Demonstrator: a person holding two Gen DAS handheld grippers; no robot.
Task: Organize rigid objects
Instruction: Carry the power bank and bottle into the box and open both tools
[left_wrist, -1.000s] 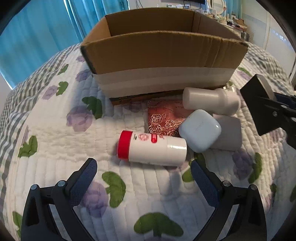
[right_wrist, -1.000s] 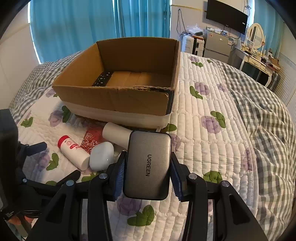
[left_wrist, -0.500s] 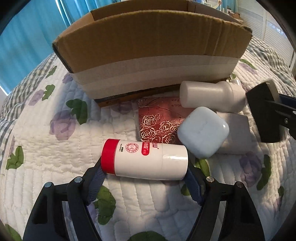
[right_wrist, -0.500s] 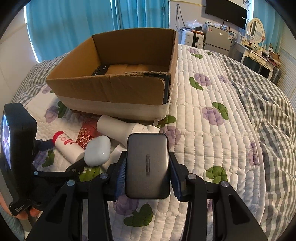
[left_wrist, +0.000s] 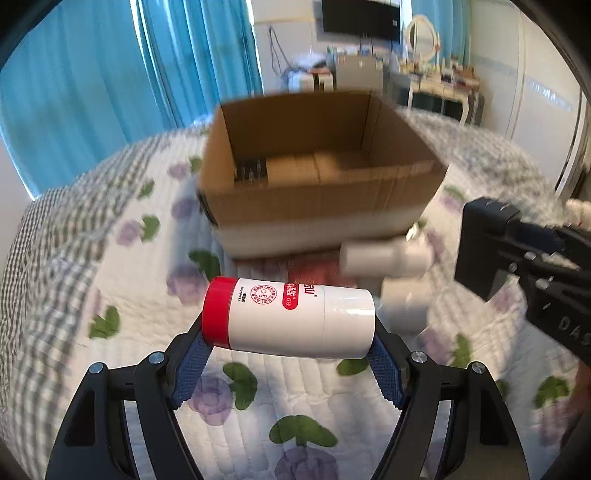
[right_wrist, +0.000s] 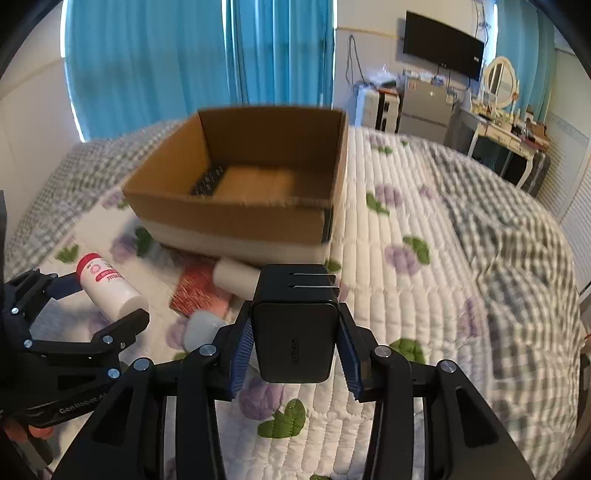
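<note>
Bottle (left_wrist: 291, 317) in left gripper (left_wrist: 288, 354) — charger (right_wrist: 295, 332) (UGREEN) in right gripper (right_wrist: 295, 354).

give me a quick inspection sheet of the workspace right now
surface: quilted floral bedspread, grey check blanket on the right side.
job's things: open cardboard box, a dark item on its floor; red-capped white bottle and black UGREEN charger both lifted.
clutter: white bottle, red patterned packet, white rounded case lying in front of the box.
grippers: left gripper shut on the bottle's two ends; right gripper shut on the charger's sides.
cables: cords hang on the far wall.
surroundings: blue curtains, wall TV, round mirror.
</note>
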